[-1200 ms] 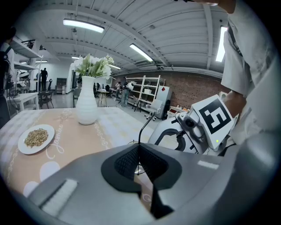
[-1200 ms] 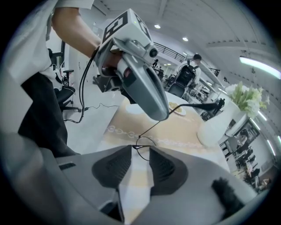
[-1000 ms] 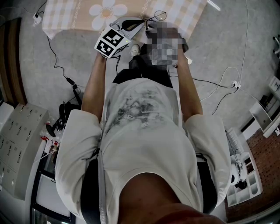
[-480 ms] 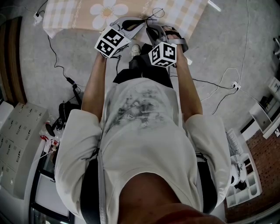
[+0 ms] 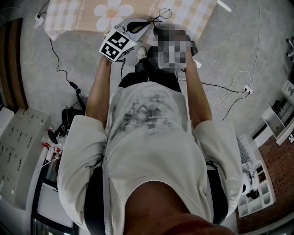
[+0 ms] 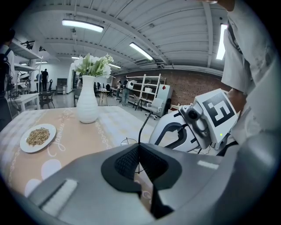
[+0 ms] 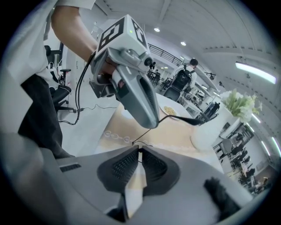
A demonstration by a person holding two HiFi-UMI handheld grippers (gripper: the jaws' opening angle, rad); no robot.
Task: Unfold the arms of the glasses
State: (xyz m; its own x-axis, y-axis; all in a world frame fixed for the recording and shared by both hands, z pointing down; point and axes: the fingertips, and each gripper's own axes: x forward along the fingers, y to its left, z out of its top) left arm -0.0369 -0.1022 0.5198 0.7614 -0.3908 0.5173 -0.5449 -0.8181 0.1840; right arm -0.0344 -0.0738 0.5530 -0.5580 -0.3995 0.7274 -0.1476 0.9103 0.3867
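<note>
Thin black wire glasses (image 7: 180,119) hang over the table's near edge. My left gripper (image 6: 139,151) is shut on the frame, and one arm (image 6: 142,127) rises from its jaws. In the right gripper view the left gripper (image 7: 154,123) holds the glasses with one arm pointing right. A thin wire of the frame runs down into my right gripper (image 7: 139,149). Its jaws are closing, and the tips pinch that wire. In the head view the left gripper (image 5: 149,25) and the glasses (image 5: 164,14) show, while a mosaic patch covers the right gripper.
The table (image 5: 193,13) carries a beige checked cloth with flower prints. A white vase of flowers (image 6: 87,100) and a plate of food (image 6: 38,137) stand farther back on it. Cables trail over the grey floor (image 5: 239,55) around the person.
Both hands stay where they were over the table's near edge. No movement of the glasses shows in the head view.
</note>
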